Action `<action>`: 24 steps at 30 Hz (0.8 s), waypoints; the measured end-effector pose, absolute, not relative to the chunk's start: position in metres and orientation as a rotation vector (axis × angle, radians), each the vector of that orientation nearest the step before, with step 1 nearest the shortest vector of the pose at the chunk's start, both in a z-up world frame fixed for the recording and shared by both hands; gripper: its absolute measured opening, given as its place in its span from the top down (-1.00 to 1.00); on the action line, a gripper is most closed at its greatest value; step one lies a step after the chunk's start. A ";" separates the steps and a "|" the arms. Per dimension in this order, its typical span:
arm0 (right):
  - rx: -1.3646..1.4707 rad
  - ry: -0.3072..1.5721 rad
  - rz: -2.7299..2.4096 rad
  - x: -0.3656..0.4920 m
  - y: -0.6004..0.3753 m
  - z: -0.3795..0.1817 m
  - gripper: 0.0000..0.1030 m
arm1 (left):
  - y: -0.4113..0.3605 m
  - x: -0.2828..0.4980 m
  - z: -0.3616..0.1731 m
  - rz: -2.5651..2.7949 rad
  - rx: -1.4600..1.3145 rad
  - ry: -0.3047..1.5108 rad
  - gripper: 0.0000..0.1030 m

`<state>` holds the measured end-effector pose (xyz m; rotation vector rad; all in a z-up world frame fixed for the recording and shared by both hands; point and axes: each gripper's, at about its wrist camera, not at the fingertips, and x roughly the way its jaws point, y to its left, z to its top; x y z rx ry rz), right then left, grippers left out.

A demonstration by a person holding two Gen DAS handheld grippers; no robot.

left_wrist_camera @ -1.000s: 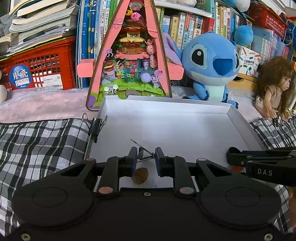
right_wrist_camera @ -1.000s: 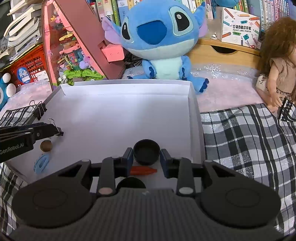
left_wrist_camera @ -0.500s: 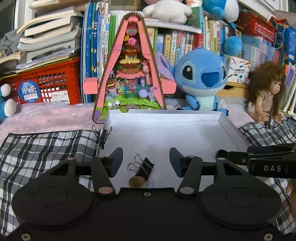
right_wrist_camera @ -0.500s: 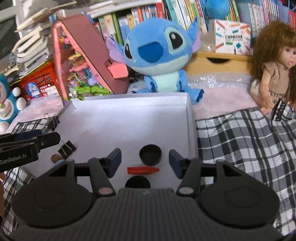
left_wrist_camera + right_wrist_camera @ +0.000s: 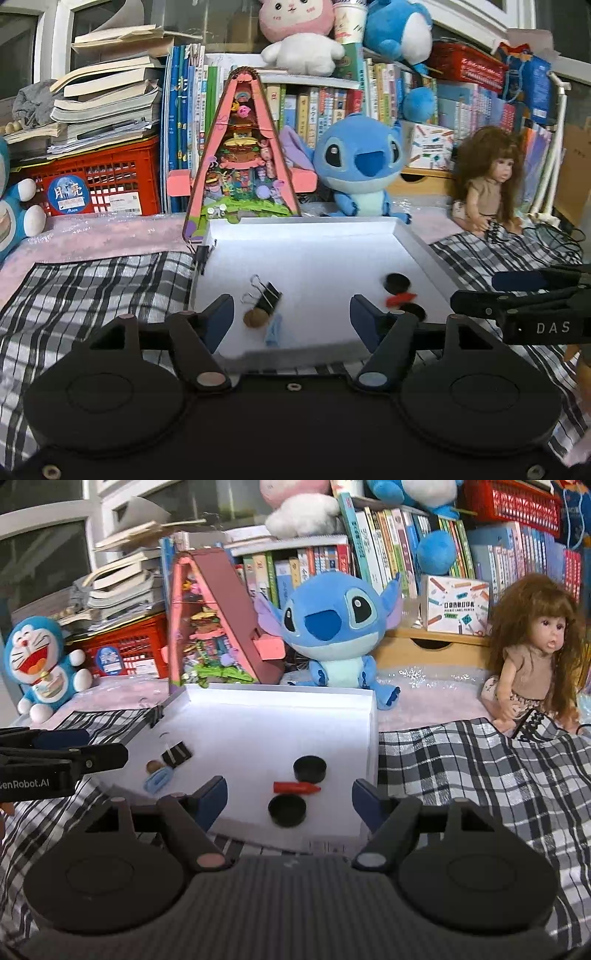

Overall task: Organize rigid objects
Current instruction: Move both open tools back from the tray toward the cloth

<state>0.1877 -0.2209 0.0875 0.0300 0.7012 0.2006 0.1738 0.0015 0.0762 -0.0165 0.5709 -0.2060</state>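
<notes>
A shallow white tray [image 5: 317,254] [image 5: 280,701] lies on the plaid cloth. At its near left lie a black binder clip [image 5: 267,297] [image 5: 177,755], a brown round piece [image 5: 255,318] [image 5: 152,765] and a light blue clip [image 5: 274,330] [image 5: 159,780]. Toward its near right lie two black caps [image 5: 310,768] [image 5: 287,810] with a red crayon-like stick [image 5: 297,787] [image 5: 400,298] between them. My left gripper [image 5: 291,321] hovers over the tray's near edge, jaws opening, nothing between them. My right gripper [image 5: 290,803] hangs above the caps, jaws opening, holding nothing.
Another black binder clip [image 5: 202,254] [image 5: 157,714] grips the tray's left rim. Behind the tray stand a pink triangular toy house [image 5: 242,162], a blue plush [image 5: 360,166] [image 5: 332,627], a doll [image 5: 535,653], a red crate [image 5: 99,181] and shelves of books.
Both grippers opened from shut and drew back and up from the tray. The left one let go of the binder clip, the right one of a black cap; both objects now lie in the tray.
</notes>
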 end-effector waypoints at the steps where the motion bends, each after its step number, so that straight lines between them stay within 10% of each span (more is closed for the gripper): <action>1: 0.026 0.694 0.203 0.182 -0.221 0.089 -0.63 | 0.002 0.168 0.076 -0.210 -0.018 0.567 -0.33; 24: -0.051 0.627 0.226 0.081 -0.219 0.071 -0.67 | 0.020 0.076 0.035 -0.180 -0.037 0.583 -0.40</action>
